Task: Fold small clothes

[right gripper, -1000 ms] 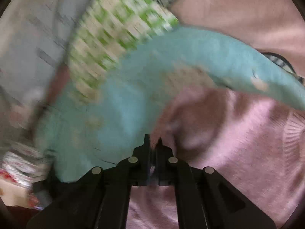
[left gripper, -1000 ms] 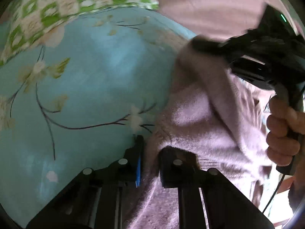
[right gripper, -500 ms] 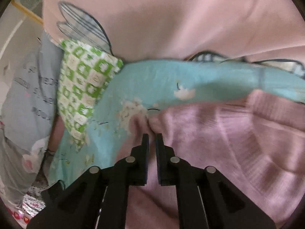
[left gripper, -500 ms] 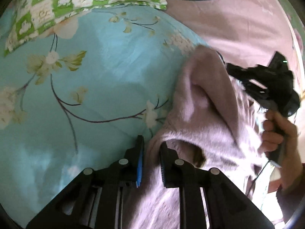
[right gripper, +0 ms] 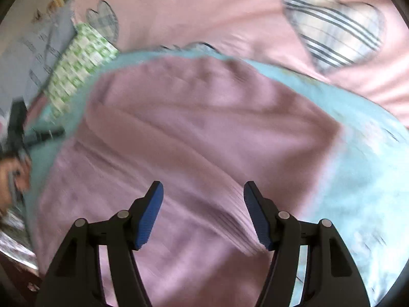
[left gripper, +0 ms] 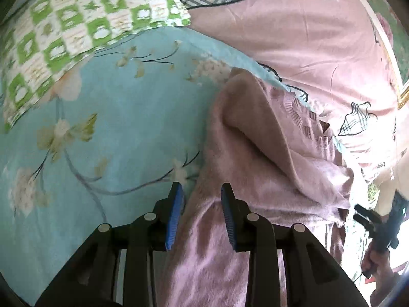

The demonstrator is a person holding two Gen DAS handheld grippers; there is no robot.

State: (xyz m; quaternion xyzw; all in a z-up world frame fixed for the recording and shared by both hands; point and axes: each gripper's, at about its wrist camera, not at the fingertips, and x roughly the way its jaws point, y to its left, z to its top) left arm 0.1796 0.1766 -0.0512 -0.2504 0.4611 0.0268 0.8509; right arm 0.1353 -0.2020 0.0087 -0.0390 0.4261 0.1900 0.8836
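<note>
A fuzzy pink knit sweater (left gripper: 255, 153) lies folded over on a light blue floral cloth (left gripper: 115, 128). My left gripper (left gripper: 202, 194) is open, its blue-padded fingers apart over the sweater's near edge. In the right wrist view the sweater (right gripper: 191, 133) fills the middle, blurred. My right gripper (right gripper: 203, 192) is wide open and empty above it. It also shows in the left wrist view (left gripper: 378, 227) at the far right, held in a hand.
A green and white checked cloth (left gripper: 76, 30) lies at the far left of the blue cloth. A pink bedsheet (left gripper: 306, 38) with plaid heart patches (right gripper: 334, 25) spreads behind. The left gripper shows at the left edge of the right wrist view (right gripper: 20, 133).
Both grippers have opened and let go of the sweater. The right gripper has pulled back to the right and toward me. The sweater's fold has dropped flatter.
</note>
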